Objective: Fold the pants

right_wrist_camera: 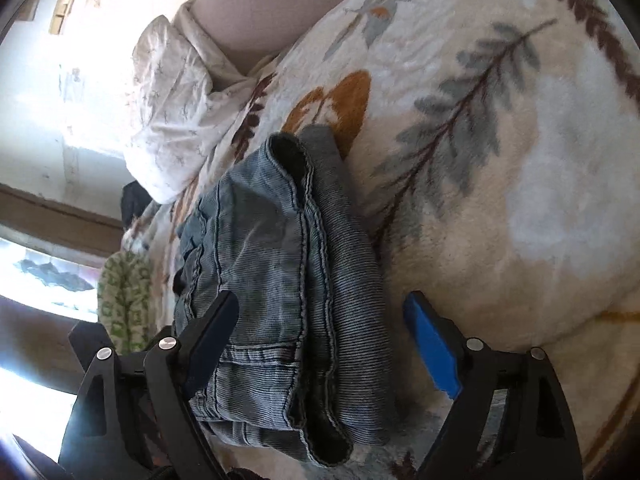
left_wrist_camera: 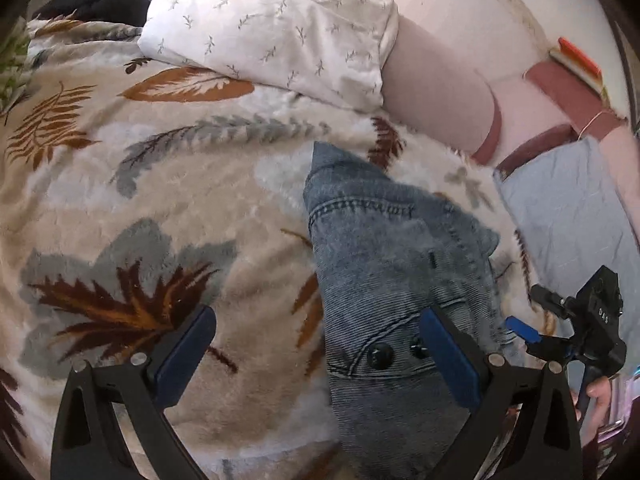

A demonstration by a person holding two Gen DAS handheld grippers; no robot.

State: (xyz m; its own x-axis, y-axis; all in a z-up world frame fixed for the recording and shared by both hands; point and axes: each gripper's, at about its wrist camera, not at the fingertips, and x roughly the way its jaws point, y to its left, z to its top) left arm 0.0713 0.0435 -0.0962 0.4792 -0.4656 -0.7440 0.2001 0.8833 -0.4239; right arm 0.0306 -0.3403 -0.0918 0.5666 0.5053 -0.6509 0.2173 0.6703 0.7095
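Faded blue denim pants [left_wrist_camera: 380,264] lie folded in a compact bundle on a fluffy leaf-print blanket [left_wrist_camera: 160,184]. In the left wrist view my left gripper [left_wrist_camera: 320,332] is open above the bundle's button end, its right finger [left_wrist_camera: 448,356] over the denim. My right gripper [left_wrist_camera: 520,328] shows at the right edge there, held by a hand. In the right wrist view the pants [right_wrist_camera: 280,272] lie stacked in layers, and my right gripper [right_wrist_camera: 324,316] is open, its jaws straddling the near end of the bundle without gripping it.
A white patterned pillow [left_wrist_camera: 276,24] lies at the head of the bed against a pink headboard [left_wrist_camera: 436,84]. A light blue cloth [left_wrist_camera: 576,212] lies at the right. Dark clothing [left_wrist_camera: 96,0] sits far left. A green patterned cloth [right_wrist_camera: 120,296] lies by the window.
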